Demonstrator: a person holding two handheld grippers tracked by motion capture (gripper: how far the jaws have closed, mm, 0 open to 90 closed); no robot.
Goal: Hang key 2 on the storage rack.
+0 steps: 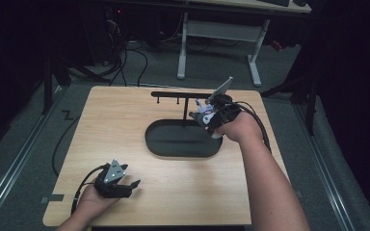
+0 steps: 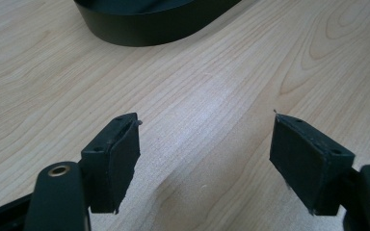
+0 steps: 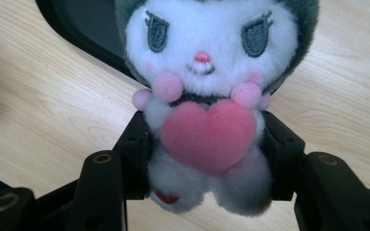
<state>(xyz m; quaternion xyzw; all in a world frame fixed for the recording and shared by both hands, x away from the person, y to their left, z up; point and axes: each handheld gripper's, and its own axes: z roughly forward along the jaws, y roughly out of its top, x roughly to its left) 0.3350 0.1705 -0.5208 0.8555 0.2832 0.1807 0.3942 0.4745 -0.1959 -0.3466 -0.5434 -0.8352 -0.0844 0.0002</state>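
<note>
Plush gripped over the tray's right end, on a pale wood bench in a dark room

The bench (image 1: 125,125) stands on grey carpet, with a white-legged desk (image 1: 219,43) beyond its far edge. A black oval tray (image 1: 183,139) with a hook rack (image 1: 180,95) sits near the middle. The right hand-held gripper (image 1: 207,117) clamps a plush (image 3: 207,96) by its body — head away from the gripper, face toward its camera — forearm reaching in from the near right corner. The left hand-held gripper (image 2: 204,159) rests near the near left corner — jaws wide apart, nothing between them.

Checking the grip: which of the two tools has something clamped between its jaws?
The right tool, pinching a plush toy; the left tool stands open over bare table.
</note>
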